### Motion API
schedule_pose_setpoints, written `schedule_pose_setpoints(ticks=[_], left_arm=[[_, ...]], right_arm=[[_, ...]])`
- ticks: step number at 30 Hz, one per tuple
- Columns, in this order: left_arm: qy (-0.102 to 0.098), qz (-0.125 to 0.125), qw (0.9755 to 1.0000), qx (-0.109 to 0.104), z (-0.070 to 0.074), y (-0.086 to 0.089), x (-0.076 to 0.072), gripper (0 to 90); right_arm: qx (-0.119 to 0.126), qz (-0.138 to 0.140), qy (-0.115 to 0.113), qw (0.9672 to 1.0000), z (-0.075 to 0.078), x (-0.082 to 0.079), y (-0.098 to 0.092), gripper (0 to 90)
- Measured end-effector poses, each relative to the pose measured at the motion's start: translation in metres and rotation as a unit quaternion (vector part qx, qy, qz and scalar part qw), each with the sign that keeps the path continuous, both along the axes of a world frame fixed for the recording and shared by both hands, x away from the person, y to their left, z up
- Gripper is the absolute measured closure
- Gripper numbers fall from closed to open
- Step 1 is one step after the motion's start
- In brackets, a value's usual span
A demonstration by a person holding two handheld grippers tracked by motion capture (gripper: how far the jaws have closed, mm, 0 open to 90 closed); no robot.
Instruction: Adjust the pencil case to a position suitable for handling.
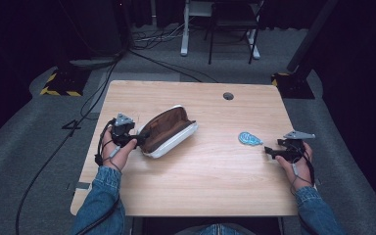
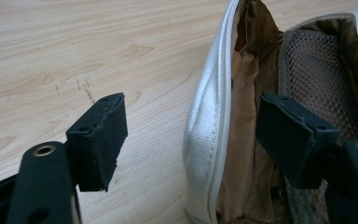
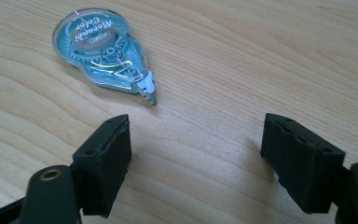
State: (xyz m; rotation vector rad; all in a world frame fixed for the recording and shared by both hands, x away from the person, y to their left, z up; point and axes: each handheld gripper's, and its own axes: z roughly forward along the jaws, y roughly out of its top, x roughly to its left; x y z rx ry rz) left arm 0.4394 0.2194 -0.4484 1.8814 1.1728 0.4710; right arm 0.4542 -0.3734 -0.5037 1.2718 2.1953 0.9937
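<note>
The left tongs [image 2: 191, 135] are spread wide, one jaw outside the white fabric wall of an unzipped pouch [image 1: 169, 131], the other inside against its brown lining and mesh pocket. The left hand [image 1: 119, 152] holds them low at the pouch's near end, forearm angled in from the bottom. The right tongs [image 3: 196, 161] gape open over bare worktop [image 1: 210, 171], near a teal correction tape dispenser [image 3: 105, 58]. The right hand [image 1: 296, 159] rests near the worktop's right edge.

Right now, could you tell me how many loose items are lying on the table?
2. An open white pouch lies left of centre, at the left gripper. A teal correction-tape dispenser lies to the right, near the right gripper. The pouch may hide more inside.
</note>
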Motion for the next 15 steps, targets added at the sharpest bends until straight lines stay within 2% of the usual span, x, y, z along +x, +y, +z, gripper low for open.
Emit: schedule_pose_setpoints(ticks=[7,13,15], left_arm=[[0.002,-0.011,0.9999,0.002,-0.006,-0.004,0.007,33.0],[0.001,-0.016,0.9999,-0.001,-0.011,-0.005,0.012,44.5],[0.007,-0.023,0.9997,-0.009,-0.012,-0.005,0.013,49.6]], right_arm=[[0.0,-0.001,0.0,1.0,0.0,-0.001,0.0,25.2],[0.0,-0.001,0.0,1.0,0.0,-0.002,0.0,25.9],[0.001,-0.001,0.001,1.0,0.0,-0.002,0.0,25.9]])
